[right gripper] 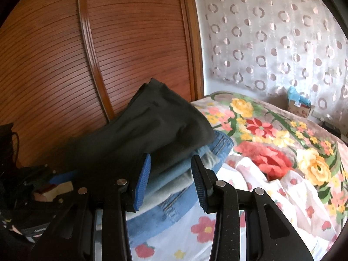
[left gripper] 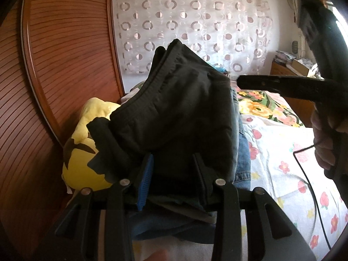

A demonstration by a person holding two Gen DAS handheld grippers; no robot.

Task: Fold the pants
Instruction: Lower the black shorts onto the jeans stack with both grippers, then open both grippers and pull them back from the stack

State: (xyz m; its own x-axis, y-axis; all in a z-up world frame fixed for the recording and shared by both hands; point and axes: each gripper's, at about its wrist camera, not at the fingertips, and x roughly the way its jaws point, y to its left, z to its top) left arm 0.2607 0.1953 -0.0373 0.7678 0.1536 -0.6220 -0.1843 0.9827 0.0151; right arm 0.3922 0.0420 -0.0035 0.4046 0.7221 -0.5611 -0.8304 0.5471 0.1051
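Folded black pants [left gripper: 178, 108] lie on top of a stack of folded clothes on the bed, over blue jeans [left gripper: 243, 152]. My left gripper [left gripper: 173, 174] is open, its jaws standing on either side of the near edge of the black pants, cloth between them. In the right wrist view the black pants [right gripper: 152, 128] top the same stack above the jeans [right gripper: 219, 143]. My right gripper [right gripper: 170, 180] is open and empty, jaws at the stack's near side. It also shows in the left wrist view [left gripper: 256, 82] at the right, held above the bed.
A yellow plush toy [left gripper: 87, 152] lies left of the stack. A wooden slatted wardrobe [right gripper: 87, 54] stands behind. The bed has a floral sheet [left gripper: 282, 152] and a flowered blanket [right gripper: 271, 134]. A black cable [left gripper: 311, 184] hangs at right. A patterned curtain [right gripper: 271, 43] covers the back.
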